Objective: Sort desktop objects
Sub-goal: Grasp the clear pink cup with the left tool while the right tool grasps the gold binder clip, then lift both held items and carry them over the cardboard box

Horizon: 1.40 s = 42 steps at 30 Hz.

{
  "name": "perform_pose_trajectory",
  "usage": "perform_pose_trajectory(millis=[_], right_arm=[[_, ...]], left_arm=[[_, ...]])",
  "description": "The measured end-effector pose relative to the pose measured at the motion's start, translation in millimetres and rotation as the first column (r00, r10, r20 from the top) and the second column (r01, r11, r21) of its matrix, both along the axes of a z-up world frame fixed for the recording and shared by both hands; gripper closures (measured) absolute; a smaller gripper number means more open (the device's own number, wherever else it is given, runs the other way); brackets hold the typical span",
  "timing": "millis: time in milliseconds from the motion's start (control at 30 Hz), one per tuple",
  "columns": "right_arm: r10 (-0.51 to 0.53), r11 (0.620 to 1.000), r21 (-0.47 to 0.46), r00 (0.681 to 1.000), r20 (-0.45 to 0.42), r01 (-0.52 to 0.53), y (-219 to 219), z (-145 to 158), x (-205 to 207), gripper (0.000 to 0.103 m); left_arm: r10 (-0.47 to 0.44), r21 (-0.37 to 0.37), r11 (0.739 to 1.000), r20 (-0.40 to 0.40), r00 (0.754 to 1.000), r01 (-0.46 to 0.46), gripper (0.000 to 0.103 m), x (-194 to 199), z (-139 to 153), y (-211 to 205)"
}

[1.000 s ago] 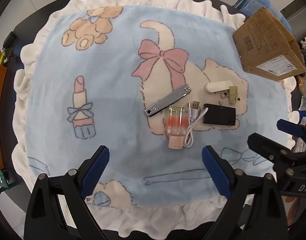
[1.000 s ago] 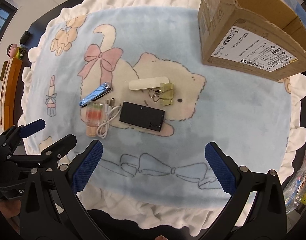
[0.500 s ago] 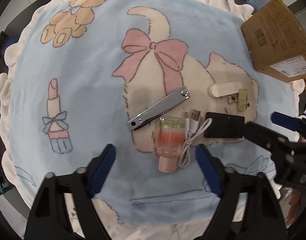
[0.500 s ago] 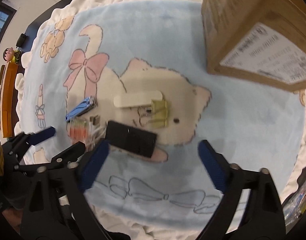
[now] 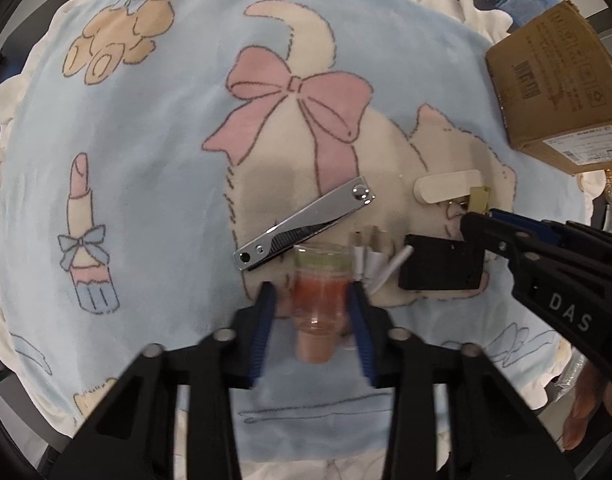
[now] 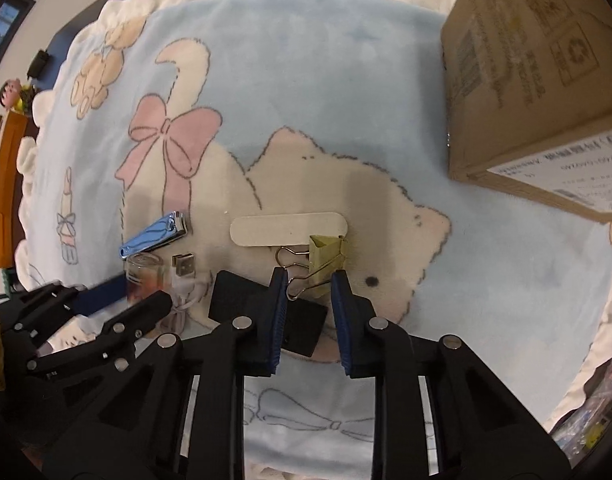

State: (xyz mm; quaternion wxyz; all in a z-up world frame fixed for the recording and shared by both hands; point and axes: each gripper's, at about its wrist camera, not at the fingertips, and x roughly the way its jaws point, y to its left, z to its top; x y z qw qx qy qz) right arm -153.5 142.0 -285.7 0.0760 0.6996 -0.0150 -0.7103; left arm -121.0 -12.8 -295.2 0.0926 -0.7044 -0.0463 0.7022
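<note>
your left hand-held gripper (image 5: pixel 312 300) brackets the small jar (image 5: pixel 321 292), narrowly open; your right hand-held gripper (image 6: pixel 308 286) brackets the binder clip (image 6: pixel 326 258), barely open.

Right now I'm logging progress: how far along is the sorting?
Nothing looks sorted yet. The left hand-held gripper brackets the small jar; the right hand-held gripper brackets the binder clip. Nail clipper, cable, black block and nail file remain.
</note>
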Motion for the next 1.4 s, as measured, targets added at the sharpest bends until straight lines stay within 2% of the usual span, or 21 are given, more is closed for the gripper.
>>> perform_pose_trajectory(millis=[100, 467, 800, 900, 1100, 1167, 1267, 1333, 1400], right_arm=[[-0.007, 1.0, -0.004, 1.0, -0.006, 0.007, 4.8, 3.5, 0.7, 0.096], [-0.051, 0.997, -0.051, 0.999, -0.014, 0.05, 19.0, 18.9, 6.1, 0.099], [-0.044, 0.997, -0.063, 0.998, -0.048, 0.041, 5.8, 42.3, 11.6, 0.1], [-0.046, 0.997, -0.07, 0.998, -0.051, 0.042, 14.5, 49.5, 19.0, 0.1], [-0.051, 0.992, -0.122, 0.998, -0.044, 0.045, 8.8, 39.6, 17.8, 0.096], [-0.047, 0.992, -0.123, 0.998, -0.035, 0.042, 4.4, 32.8, 14.8, 0.089], [-0.022, 0.995, -0.099, 0.999, -0.036, 0.018, -5.5, 23.5, 7.0, 0.085], [-0.006, 0.997, -0.082, 0.999, -0.04, 0.002, -11.1, 20.4, 2.8, 0.079], [0.009, 0.999, -0.05, 0.999, -0.041, -0.011, -16.6, 16.8, -1.7, 0.078]], left_arm=[[0.001, 0.001, 1.0, 0.003, 1.0, -0.001, 0.076, 1.6, 1.0, -1.0], [0.016, 0.025, 1.0, -0.038, 0.999, -0.015, 0.076, 4.7, 22.6, -17.2], [0.016, 0.005, 1.0, -0.054, 0.998, -0.016, 0.076, 4.1, 39.1, -29.6], [0.011, -0.001, 1.0, -0.061, 0.998, -0.011, 0.076, 0.8, 46.8, -23.0], [0.007, 0.004, 1.0, -0.059, 0.998, -0.006, 0.076, 6.4, 48.6, -17.6], [0.009, 0.004, 1.0, -0.057, 0.998, -0.009, 0.076, 7.1, 47.4, -14.4], [0.012, 0.007, 1.0, -0.055, 0.998, -0.012, 0.076, 9.4, 48.2, -16.0], [0.017, 0.009, 1.0, -0.054, 0.998, -0.016, 0.076, 10.6, 49.2, -18.2], [0.022, 0.012, 1.0, -0.053, 0.998, -0.021, 0.076, 11.0, 49.7, -20.0]])
